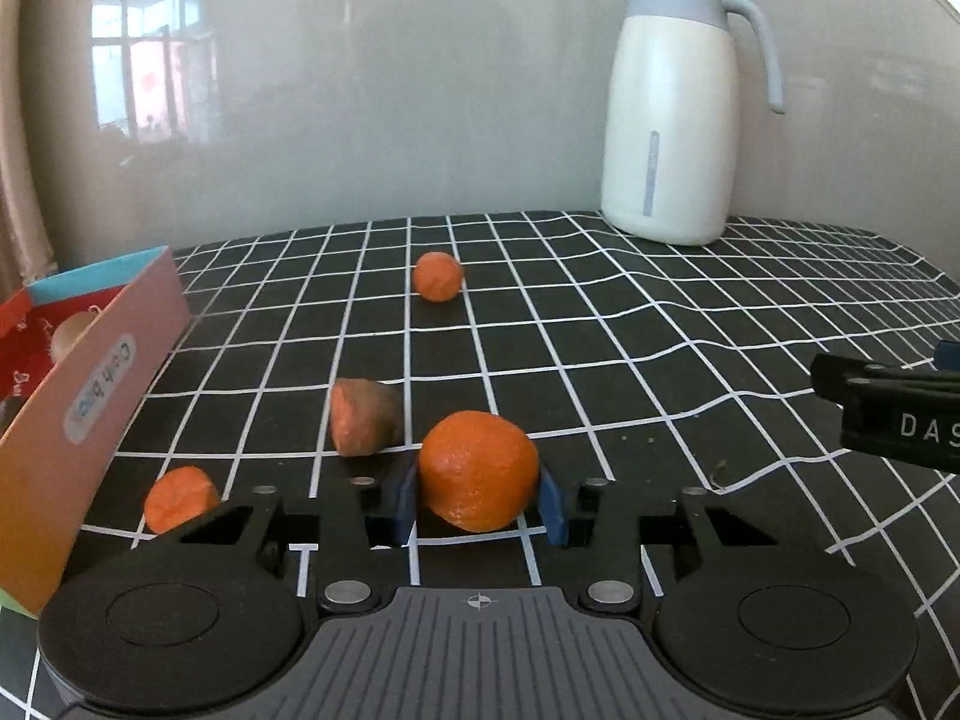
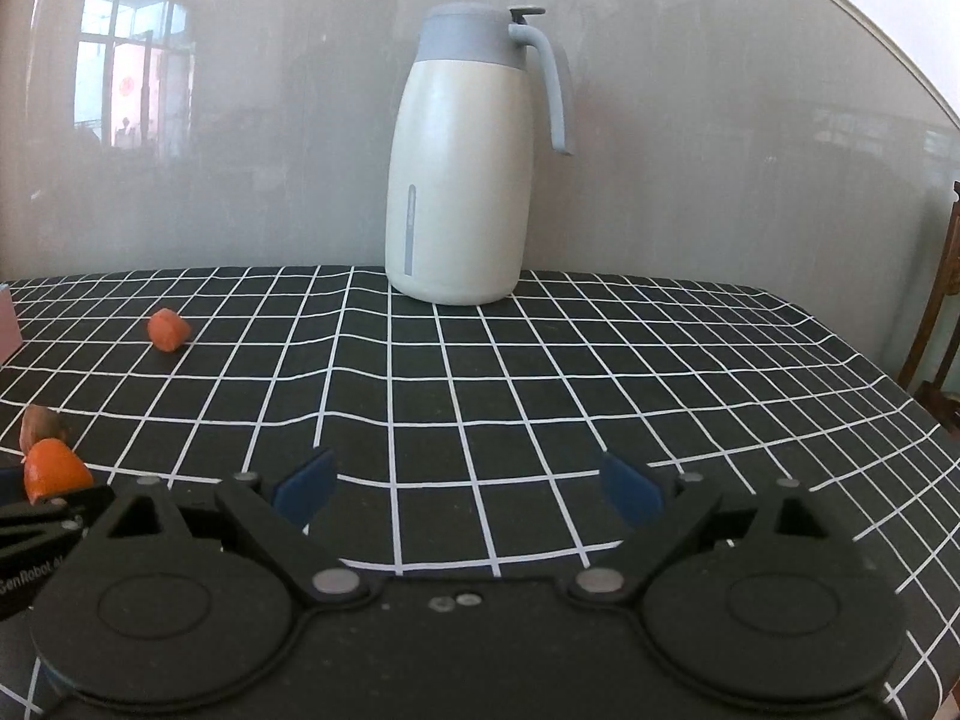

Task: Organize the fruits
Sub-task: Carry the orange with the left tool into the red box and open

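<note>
My left gripper (image 1: pixel 478 504) is shut on a large orange fruit (image 1: pixel 478 468), its blue pads pressing both sides just above the checked cloth. A brownish cut fruit (image 1: pixel 363 417) lies just behind it to the left, an orange piece (image 1: pixel 179 498) at near left, and a small orange fruit (image 1: pixel 438 276) farther back. A pink and red box (image 1: pixel 90 396) stands at left with something round inside. My right gripper (image 2: pixel 468 489) is open and empty over bare cloth. In the right wrist view the held fruit (image 2: pixel 54 474) and the far small fruit (image 2: pixel 168 330) show at left.
A tall white jug with a grey lid (image 1: pixel 672 114) stands at the back of the table against the wall; it also shows in the right wrist view (image 2: pixel 462 180). The right gripper's body (image 1: pixel 894 414) enters at right. A wooden chair (image 2: pixel 936 324) stands beyond the table's right edge.
</note>
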